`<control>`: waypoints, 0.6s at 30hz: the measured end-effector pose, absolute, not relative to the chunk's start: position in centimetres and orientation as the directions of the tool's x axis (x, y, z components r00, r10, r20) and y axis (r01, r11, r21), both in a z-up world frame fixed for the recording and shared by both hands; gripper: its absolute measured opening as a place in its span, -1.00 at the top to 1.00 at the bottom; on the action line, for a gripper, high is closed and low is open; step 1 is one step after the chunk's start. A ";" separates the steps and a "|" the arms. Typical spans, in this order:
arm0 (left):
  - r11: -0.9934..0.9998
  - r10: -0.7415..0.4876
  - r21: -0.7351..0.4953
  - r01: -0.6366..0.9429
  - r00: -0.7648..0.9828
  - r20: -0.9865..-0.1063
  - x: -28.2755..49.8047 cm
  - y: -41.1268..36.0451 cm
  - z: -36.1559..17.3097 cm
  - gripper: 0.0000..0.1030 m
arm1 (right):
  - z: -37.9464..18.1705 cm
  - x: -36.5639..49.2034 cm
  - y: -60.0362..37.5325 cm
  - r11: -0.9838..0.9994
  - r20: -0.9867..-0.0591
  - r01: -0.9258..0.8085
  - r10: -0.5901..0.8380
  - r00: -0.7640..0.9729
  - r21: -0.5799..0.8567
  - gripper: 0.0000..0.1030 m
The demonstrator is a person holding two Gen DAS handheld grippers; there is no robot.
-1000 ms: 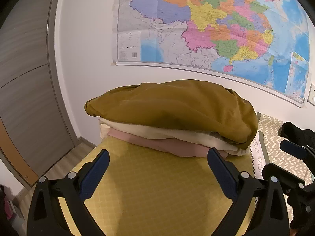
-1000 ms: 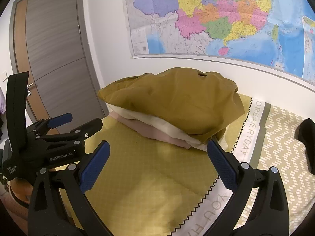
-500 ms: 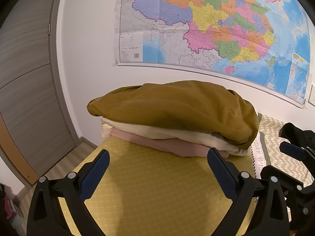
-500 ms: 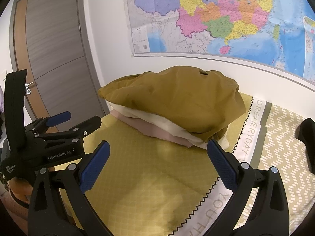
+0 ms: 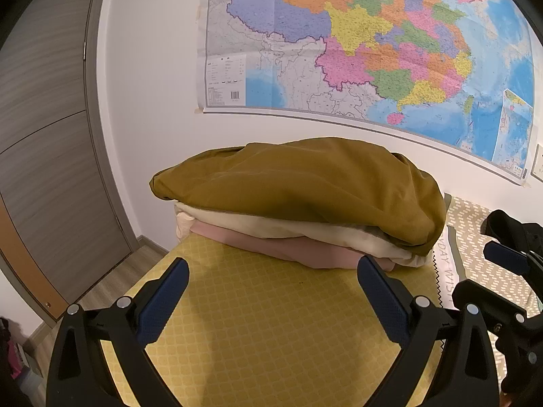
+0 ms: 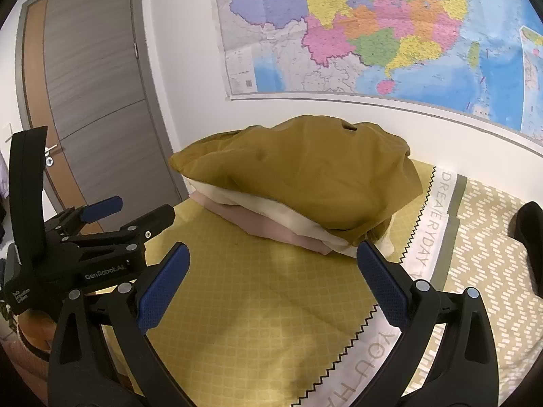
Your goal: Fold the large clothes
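While both grippers, left (image 5: 273, 283) and right (image 6: 271, 268), hover with fingers apart, empty: mustard garment (image 5: 305, 190) tops stack on bed (image 5: 264, 322); grasp its near corners evenly.

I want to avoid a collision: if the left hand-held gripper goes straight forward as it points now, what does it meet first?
Probably the stack of folded clothes. The open left hand-held gripper points at its pink bottom layer, though depth is unclear.

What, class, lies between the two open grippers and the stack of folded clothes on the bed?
Nothing visible. Only bare yellow bedspread separates the left gripper and right gripper from the stack, whose mustard garment tops a cream one and a pink one. Both grippers are open and empty.
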State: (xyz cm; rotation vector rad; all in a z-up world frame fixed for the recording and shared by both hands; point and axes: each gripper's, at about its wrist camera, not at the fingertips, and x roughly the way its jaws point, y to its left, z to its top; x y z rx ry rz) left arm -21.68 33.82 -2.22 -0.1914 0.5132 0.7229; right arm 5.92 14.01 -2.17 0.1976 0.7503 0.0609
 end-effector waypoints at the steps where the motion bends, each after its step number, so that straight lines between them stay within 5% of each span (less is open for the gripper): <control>1: 0.739 0.582 0.007 -0.673 0.633 -0.510 -21.7 33.8 -2.2 -0.87 | -2.2 5.9 14.0 0.979 -0.671 0.014 0.129 0.730 0.203 -0.89; 18: 0.739 0.586 0.017 -0.674 0.630 -0.509 -21.6 33.7 -2.1 -0.87 | -2.1 6.0 14.1 0.979 -0.673 0.017 0.127 0.728 0.204 -0.89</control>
